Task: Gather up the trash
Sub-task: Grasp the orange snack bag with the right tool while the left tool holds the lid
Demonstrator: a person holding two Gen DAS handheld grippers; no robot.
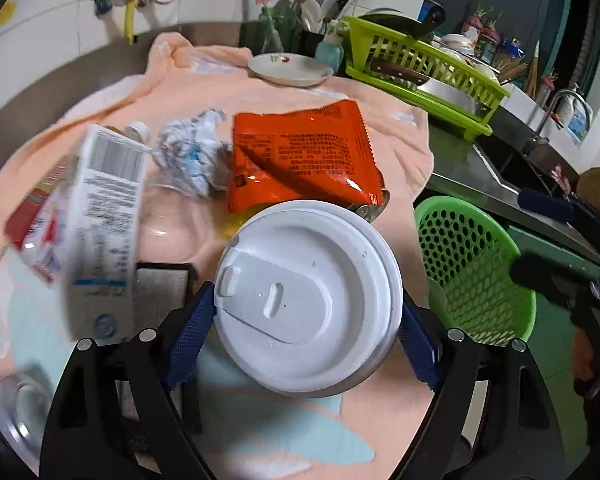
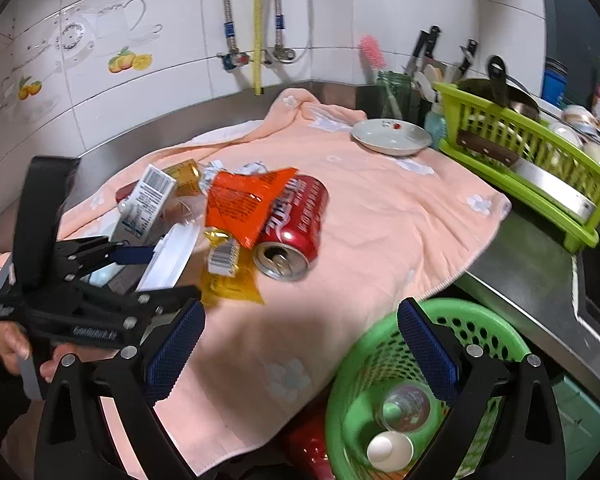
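A peach towel (image 2: 380,216) with pale flowers covers the steel table (image 2: 532,248), which runs along a white tiled wall (image 2: 172,40) hung with hoses and printed with fruit. At the back of the towel sits a shallow white dish (image 2: 392,136), and beside it a lime dish rack (image 2: 520,160) holding a knife and bowls; a sink tap shows further along in the left wrist view. The trash lies heaped on the towel: a red soda can (image 2: 296,228) on its side, an orange snack wrapper (image 1: 304,156) draped over it, a yellow wrapper (image 2: 228,276) just in front, a crumpled tissue (image 1: 192,152) and a milk carton (image 1: 100,216), blurred. The left hand-held gripper (image 1: 304,320) has its blue pads against both sides of a white lidded cup (image 1: 308,296), grasping it amid the pile, with the carton and wrapper crowding close. The right hand-held gripper (image 2: 300,360) is spread wide with nothing in it, above the towel's edge and a green basket (image 2: 480,320). The basket stands below the table edge and holds a clear plastic cup (image 2: 404,408) and a small white cup (image 2: 388,452).
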